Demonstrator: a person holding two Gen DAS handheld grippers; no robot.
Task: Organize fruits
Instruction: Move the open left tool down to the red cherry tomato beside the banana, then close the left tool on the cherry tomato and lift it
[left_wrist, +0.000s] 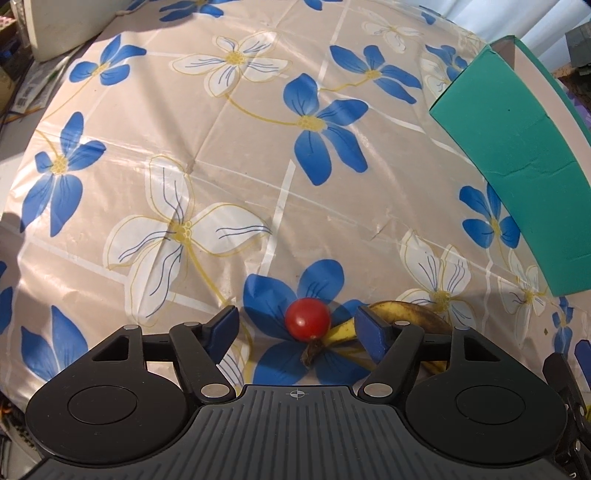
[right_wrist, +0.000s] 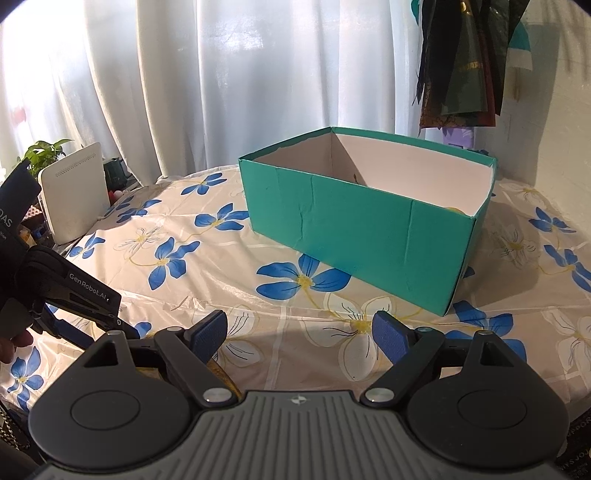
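Where the teal cardboard box (right_wrist: 354, 221) stands open-topped on the flowered tabletop (right_wrist: 207, 266), the right wrist view looks over its near wall onto white inner walls; a small patch of yellow shows low inside near the right-hand corner, too little to tell what it is, and the rest of the floor is hidden behind the wall. The right tongs (right_wrist: 299, 334) hang above the tabletop with their blue pads spread wide and nothing between them. At the left edge of this view the left tongs (right_wrist: 79, 326) appear from the side, low over the cloth. Behind the tabletop hang white curtains (right_wrist: 221, 74), with a white appliance (right_wrist: 74, 192) and a green plant (right_wrist: 44, 151) to the left and dark cloths (right_wrist: 469, 62) on the right wall. Only the left wrist view shows the fruit: a small red tomato (left_wrist: 307, 319) sits on the tabletop (left_wrist: 184, 147) between the spread pads of the left tongs (left_wrist: 297, 328), touching neither, and it rests against the stem end of a spotted banana (left_wrist: 402, 321) that runs off to the right behind the right-hand pad. The box (left_wrist: 517, 166) shows there only as a curved teal wall at the right, well apart from the fruit, its inside out of sight.
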